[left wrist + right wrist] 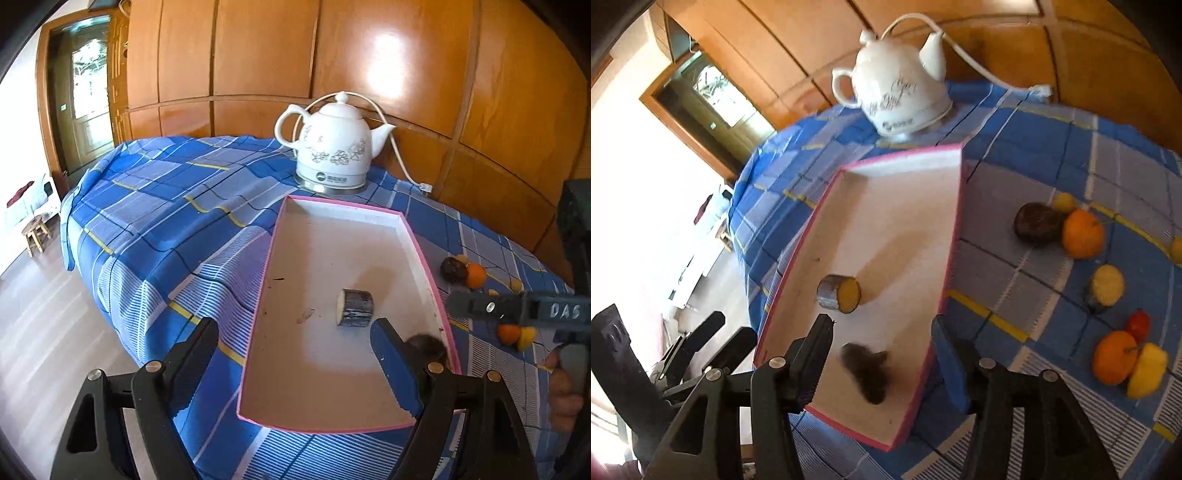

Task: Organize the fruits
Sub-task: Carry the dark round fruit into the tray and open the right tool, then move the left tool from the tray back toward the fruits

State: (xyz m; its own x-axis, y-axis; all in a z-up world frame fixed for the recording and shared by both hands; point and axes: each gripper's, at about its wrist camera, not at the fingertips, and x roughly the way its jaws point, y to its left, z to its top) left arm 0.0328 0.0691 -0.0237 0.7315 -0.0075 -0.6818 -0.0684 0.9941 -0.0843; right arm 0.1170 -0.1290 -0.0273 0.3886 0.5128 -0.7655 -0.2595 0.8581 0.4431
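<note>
Pink-rimmed tray (955, 236) on bench, holding blurred dark fruit (866, 371), perhaps just dropped, below gaping, empty right tool (882, 328). Oranges (1082, 232) rightward, nearer it; left tool (295, 332) wide, empty.

Shallow white tray with a pink rim (955, 236) lies flat on the blue plaid cloth; inside it, a short cut cylinder with dark skin and a yellow face (839, 293) rests on its side near mid-tray, and a dark blurred fruit (868, 371) sits close to the near end. Outside the tray, to its right on the cloth: a dark round fruit (1036, 224) touching an orange (1082, 233), with a small yellow fruit (1065, 202) just behind them. Nearer lie a second cut piece with a pale yellow face (1105, 288), another orange (1115, 357) touching a yellow fruit (1147, 370), and a small red one (1138, 324) just behind.
</note>
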